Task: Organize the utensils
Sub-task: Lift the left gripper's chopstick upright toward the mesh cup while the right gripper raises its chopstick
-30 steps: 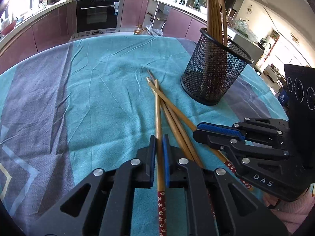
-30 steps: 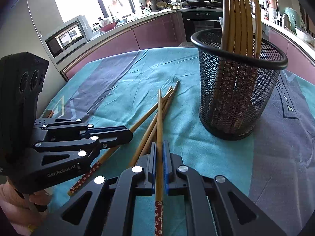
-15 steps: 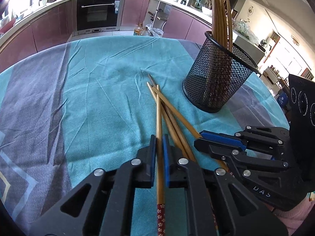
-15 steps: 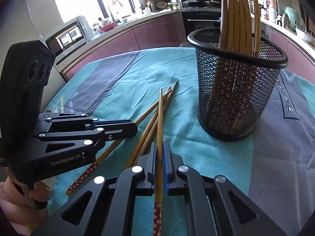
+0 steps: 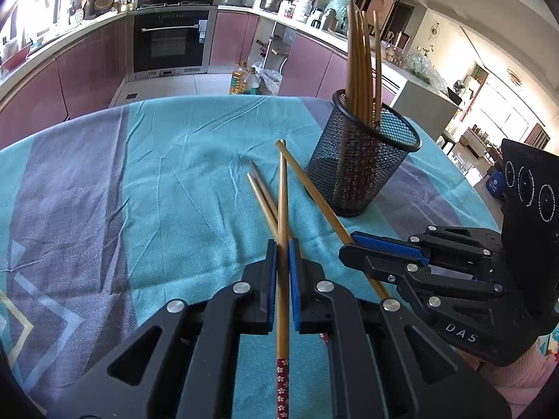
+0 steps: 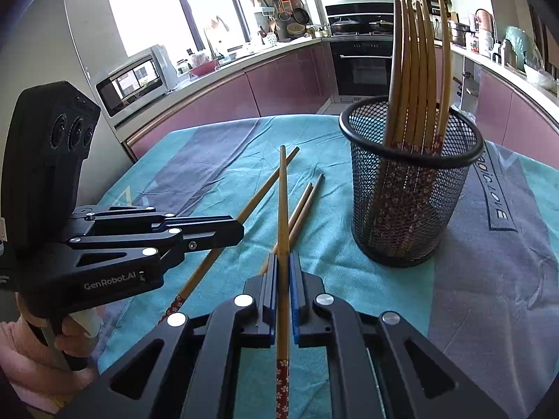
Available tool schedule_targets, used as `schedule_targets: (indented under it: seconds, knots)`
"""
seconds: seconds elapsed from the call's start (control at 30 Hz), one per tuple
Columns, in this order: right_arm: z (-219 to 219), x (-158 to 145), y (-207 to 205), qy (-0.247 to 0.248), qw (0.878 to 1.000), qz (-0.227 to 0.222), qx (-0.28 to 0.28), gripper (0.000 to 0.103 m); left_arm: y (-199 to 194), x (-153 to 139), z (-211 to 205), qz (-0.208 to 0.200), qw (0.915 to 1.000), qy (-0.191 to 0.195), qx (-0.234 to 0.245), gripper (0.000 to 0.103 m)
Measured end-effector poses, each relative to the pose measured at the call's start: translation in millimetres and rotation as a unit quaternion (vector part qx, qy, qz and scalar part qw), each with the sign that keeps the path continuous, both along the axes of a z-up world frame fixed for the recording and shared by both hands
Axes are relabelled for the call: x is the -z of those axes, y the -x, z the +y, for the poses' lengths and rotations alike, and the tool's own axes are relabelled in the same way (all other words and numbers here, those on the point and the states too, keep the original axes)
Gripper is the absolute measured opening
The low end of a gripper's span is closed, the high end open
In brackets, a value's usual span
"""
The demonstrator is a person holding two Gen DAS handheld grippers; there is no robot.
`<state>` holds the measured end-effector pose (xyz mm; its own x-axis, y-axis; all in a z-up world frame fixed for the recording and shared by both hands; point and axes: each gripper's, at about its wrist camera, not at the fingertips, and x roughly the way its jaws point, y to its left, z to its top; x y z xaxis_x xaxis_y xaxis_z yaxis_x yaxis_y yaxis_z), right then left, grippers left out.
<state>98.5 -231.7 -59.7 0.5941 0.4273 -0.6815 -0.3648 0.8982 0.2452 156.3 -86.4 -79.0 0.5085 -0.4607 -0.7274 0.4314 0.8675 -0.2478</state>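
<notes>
My left gripper (image 5: 282, 244) is shut on a wooden chopstick (image 5: 283, 202) and holds it lifted off the cloth, tip pointing forward. My right gripper (image 6: 283, 257) is shut on another chopstick (image 6: 283, 202), also lifted. Each gripper shows in the other's view: the right gripper (image 5: 349, 244) at the right, the left gripper (image 6: 237, 232) at the left. Two more chopsticks (image 5: 262, 195) lie side by side on the cloth beneath; they also show in the right wrist view (image 6: 304, 202). A black mesh cup (image 5: 360, 164) with several upright chopsticks stands ahead; it also shows in the right wrist view (image 6: 408, 192).
The table wears a teal and grey cloth (image 5: 139, 174). Kitchen cabinets and an oven (image 5: 171, 42) run behind the table. A microwave (image 6: 132, 80) sits on the counter to the left in the right wrist view.
Both grippers have risen with their chopsticks, which now stand clear of the two left lying on the cloth. The mesh cup looks farther away and lower in both views.
</notes>
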Motion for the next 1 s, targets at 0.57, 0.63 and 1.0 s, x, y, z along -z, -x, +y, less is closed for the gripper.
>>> schedule_targets:
  seconds: [0.57,0.63,1.0]
  knots:
    - [-13.4,-19.3,10.8,-0.017,0.999,-0.027,0.009,0.006,19.9,-26.5,1.0,-0.031,0.9994,0.014,0.009,0.007]
    - [-13.2,-20.1,11.0,-0.019,0.999,-0.029,0.011,0.006,22.8,-28.6,0.6,-0.034,0.9992,0.016,0.010,0.007]
    - [-18.0,-26.6,14.7,-0.027,0.999,-0.040,0.017,0.006,30.8,-37.0,1.5,-0.043,0.9987,0.024,0.017,0.007]
